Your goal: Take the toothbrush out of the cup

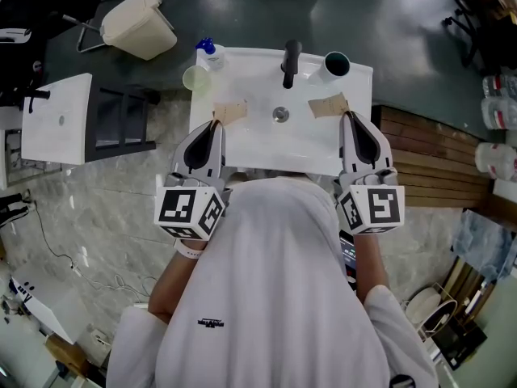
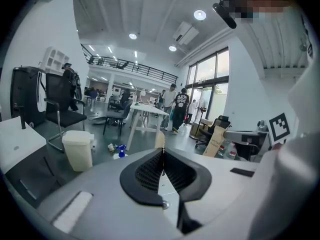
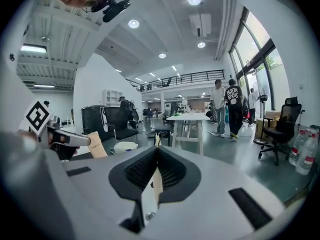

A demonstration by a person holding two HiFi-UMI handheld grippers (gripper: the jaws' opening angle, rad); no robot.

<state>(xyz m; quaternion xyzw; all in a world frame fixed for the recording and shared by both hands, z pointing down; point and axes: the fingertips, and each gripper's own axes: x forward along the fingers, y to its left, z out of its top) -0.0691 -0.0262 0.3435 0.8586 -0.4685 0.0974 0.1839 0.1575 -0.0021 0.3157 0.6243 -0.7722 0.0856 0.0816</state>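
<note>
Left gripper [image 1: 214, 124] and right gripper [image 1: 348, 117] both closed, empty (over sink [image 1: 258, 150] front edge). Cup [image 1: 335, 64] sits beside tap [image 1: 290, 61].

White sink [image 1: 260, 149], black faucet [image 1: 290, 61] — cream bin [image 1: 139, 25] on floor

Head view: the cup's [image 1: 336, 64] dark inside was too small to tell whether a toothbrush stood in it, and the person's white top [image 1: 279, 249] hid the near rim of the sink [image 1: 242, 148]. Containers [image 1: 499, 111] at the right were cut off by the edge. In the gripper views, the bodies of the left hand-held gripper [image 2: 161, 146] and the right hand-held gripper [image 3: 157, 145] hid everything below the jaws.
</note>
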